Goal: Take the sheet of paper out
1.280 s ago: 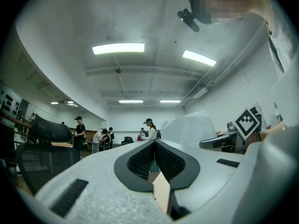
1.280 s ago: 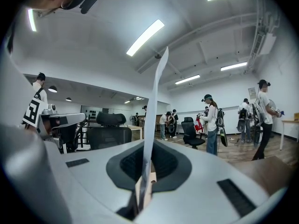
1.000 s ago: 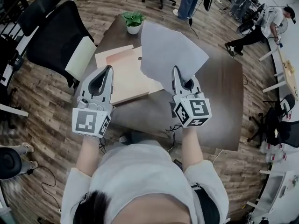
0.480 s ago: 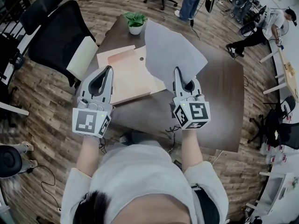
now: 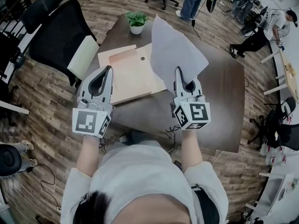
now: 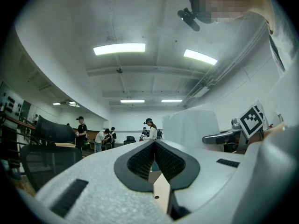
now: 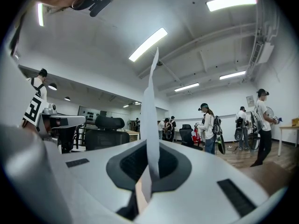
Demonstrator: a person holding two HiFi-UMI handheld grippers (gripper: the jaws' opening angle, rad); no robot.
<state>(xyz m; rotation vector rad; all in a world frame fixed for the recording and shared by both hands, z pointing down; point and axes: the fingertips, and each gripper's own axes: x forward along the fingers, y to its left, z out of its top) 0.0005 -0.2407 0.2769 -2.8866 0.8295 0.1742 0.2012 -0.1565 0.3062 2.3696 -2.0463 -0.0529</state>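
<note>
A white sheet of paper point(image 5: 175, 50) stands up off the table, pinched at its lower edge by my right gripper point(image 5: 178, 70), which is shut on it. In the right gripper view the sheet point(image 7: 150, 120) shows almost edge-on, rising from between the closed jaws point(image 7: 150, 146). A tan folder point(image 5: 131, 73) with a small hole lies flat on the dark table point(image 5: 219, 106), below and left of the sheet. My left gripper point(image 5: 109, 69) is held up near the folder's left edge, shut with nothing in it; its jaws meet in the left gripper view point(image 6: 154, 143).
A small potted plant point(image 5: 136, 21) stands at the table's far end. A black office chair point(image 5: 60, 36) with a pale cushion is at the left of the table. People point(image 5: 261, 27) and more chairs are on the wooden floor beyond.
The sheet has swung round in the right gripper, so its face looks narrower and stands more upright. Both grippers have stayed where they were.
</note>
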